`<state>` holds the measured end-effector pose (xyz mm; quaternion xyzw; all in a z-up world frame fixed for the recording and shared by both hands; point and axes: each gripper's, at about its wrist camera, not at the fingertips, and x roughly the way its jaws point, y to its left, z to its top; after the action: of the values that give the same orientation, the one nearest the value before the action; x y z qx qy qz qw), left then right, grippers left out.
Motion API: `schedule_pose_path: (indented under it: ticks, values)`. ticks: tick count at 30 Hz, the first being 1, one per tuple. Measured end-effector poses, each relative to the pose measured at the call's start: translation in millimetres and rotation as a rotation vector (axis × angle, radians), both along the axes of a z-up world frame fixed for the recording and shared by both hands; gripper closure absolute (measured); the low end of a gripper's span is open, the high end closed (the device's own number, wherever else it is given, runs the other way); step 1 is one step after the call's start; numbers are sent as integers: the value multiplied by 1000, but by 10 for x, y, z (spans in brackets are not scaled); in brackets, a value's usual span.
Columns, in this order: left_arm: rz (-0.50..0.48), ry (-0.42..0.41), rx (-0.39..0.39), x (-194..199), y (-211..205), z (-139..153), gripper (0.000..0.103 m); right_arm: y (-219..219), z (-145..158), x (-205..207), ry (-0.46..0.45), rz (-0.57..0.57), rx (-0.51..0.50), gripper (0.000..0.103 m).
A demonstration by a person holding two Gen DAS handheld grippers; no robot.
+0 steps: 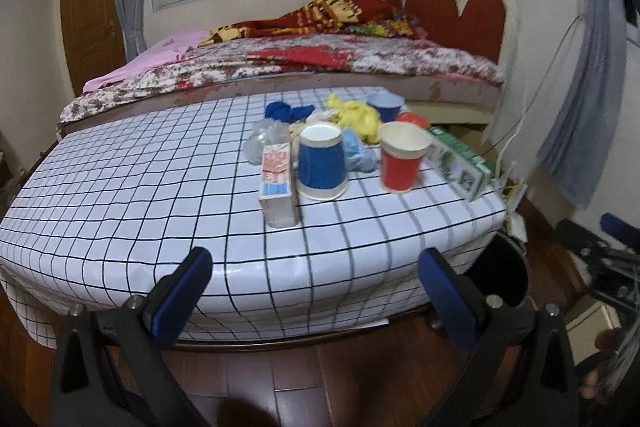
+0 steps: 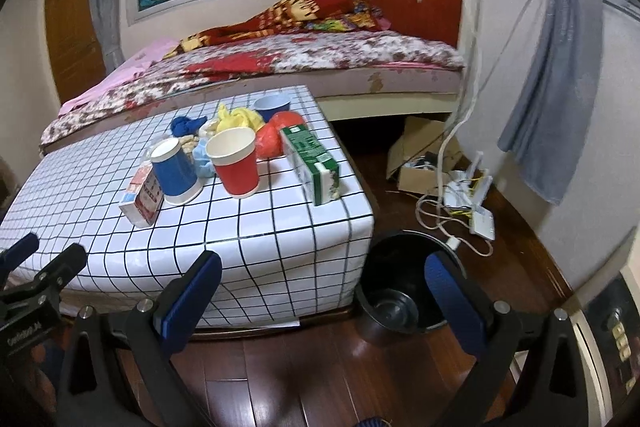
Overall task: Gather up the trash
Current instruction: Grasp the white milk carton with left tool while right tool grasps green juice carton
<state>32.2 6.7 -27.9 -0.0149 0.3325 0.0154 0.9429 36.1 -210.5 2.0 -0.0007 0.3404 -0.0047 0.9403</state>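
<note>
Nearest, we log the left gripper and right gripper, jaws apart, both empty, short of the table. Lower right: black bin on the floor, beside the table corner, closest to the right gripper. Mid-frame: trash cluster, red cup, inverted blue cup, green carton lying lengthwise along the right edge. Table's left half open.
</note>
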Motion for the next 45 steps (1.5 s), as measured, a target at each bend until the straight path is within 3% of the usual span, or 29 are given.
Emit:
schedule_pose_path:
  ticks: [5,8,17,22,29,31,35,38,39,40,41,45]
  values:
    - [25,26,-8,223,109,-161,0,26,-116,200,8,6,-57,1]
    - [43,29,4,335,148,-218,0,-17,-214,386,59,7,-21,1]
    - [60,56,-7,723,201,-391,1,5,-439,841,75,24,-28,1]
    - [59,80,-2,947,207,-547,13,-65,-525,1094,77,18,-25,1]
    - [73,106,-6,1158,215,-711,18,-190,-678,1471,90,16,-21,1]
    - [77,114,-6,1219,221,-749,24,-192,-727,1560,95,21,-17,2]
    - [81,130,-8,1323,238,-808,30,-182,-815,1734,109,42,-8,11]
    - [77,141,-15,1380,254,-848,43,-156,-861,1793,118,56,-2,22]
    - [74,147,-21,1396,272,-865,56,-155,-877,1803,124,60,2,26]
    - [63,143,-39,1396,289,-866,67,-158,-898,1810,133,66,9,39]
    - [62,142,-43,1391,302,-862,67,-163,-909,1809,139,71,16,51]
    - [61,110,-42,1301,347,-836,68,-140,-904,1756,130,84,13,56]
